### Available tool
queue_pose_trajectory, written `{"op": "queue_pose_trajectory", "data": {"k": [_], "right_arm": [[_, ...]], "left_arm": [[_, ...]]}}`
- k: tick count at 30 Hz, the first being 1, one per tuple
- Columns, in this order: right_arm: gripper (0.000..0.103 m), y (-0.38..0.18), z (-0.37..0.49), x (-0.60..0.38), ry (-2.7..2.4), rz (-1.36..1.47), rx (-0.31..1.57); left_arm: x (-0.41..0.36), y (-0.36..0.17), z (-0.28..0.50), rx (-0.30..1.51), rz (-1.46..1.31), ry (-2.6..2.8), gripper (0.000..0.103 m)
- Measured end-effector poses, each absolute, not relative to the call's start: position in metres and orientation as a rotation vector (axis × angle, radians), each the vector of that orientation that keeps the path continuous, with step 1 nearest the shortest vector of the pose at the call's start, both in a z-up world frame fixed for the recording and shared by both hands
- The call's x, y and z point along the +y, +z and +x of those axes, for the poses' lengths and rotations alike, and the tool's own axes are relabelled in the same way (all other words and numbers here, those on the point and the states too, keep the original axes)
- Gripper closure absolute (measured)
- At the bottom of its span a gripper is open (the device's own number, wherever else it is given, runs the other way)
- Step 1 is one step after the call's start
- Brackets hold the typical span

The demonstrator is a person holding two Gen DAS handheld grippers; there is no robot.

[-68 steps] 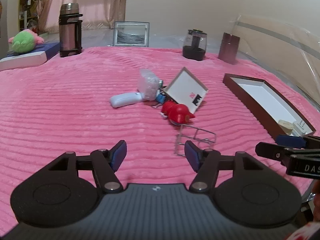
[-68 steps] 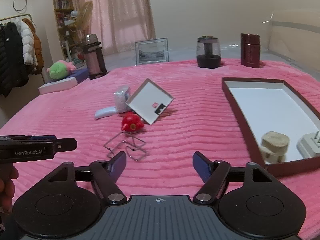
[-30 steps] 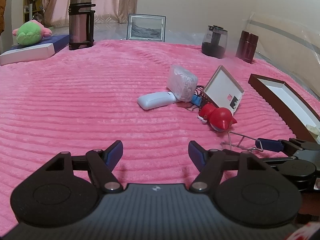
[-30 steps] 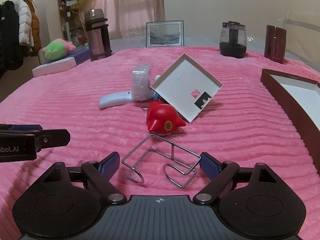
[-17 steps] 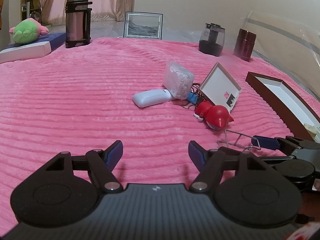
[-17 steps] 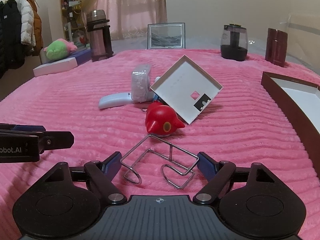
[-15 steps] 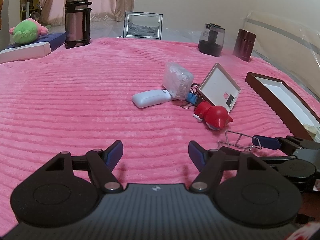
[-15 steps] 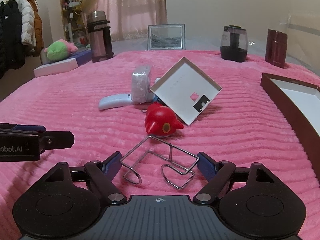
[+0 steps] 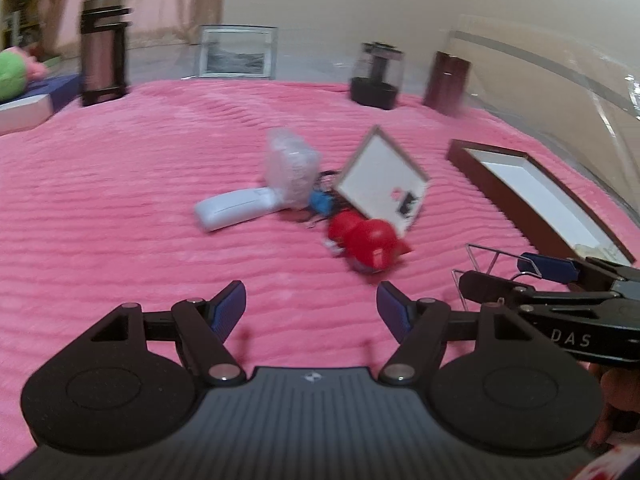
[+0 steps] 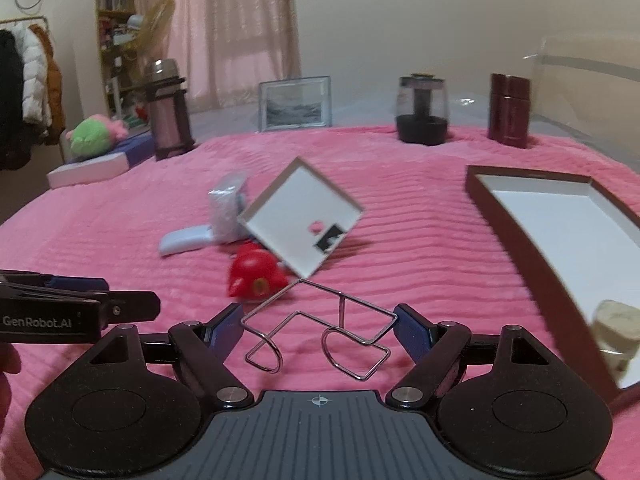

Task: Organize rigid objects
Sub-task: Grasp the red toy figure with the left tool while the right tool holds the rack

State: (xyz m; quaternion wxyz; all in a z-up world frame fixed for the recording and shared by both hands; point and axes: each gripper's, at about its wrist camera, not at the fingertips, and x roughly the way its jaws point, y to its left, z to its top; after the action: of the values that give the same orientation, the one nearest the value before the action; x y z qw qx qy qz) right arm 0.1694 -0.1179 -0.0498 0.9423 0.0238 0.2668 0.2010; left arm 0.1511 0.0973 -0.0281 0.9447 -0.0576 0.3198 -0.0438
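My right gripper [image 10: 318,326] is shut on a bent wire rack [image 10: 320,330] and holds it above the pink blanket; the rack also shows in the left wrist view [image 9: 486,260]. My left gripper [image 9: 311,306] is open and empty over the blanket. Ahead lies a pile: a red bird toy [image 10: 256,274], a white box lid [image 10: 302,214] tilted on edge, a white remote [image 10: 184,242] and a wrapped clear packet [image 10: 226,208]. A brown tray [image 10: 520,236] at the right holds a beige piece [image 10: 612,322].
Along the far edge stand a thermos [image 10: 168,110], a picture frame [image 10: 296,104], a dark glass jar [image 10: 422,110] and a maroon canister [image 10: 510,110]. A green plush toy [image 10: 94,136] lies on a box at the far left.
My right gripper has closed on the wire rack, lifted it off the blanket and swung toward the tray. My left gripper has shifted slightly; the view is blurred by motion.
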Motion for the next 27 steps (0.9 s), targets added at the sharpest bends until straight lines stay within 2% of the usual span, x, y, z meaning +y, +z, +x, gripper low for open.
{"op": "queue_pose_trajectory", "data": {"k": [11,27], "right_arm": [[0.025,-0.051,0.178,-0.154,0.365,0.056,0.546],[0.025,-0.055,0.187,-0.156,0.372,0.060,0.550]], "left_arm": [[0.059,-0.037,0.216,0.681,0.040,-0.245,0.035],[0.065,-0.059,0.263,0.708,0.127,-0.431,0.031]]}}
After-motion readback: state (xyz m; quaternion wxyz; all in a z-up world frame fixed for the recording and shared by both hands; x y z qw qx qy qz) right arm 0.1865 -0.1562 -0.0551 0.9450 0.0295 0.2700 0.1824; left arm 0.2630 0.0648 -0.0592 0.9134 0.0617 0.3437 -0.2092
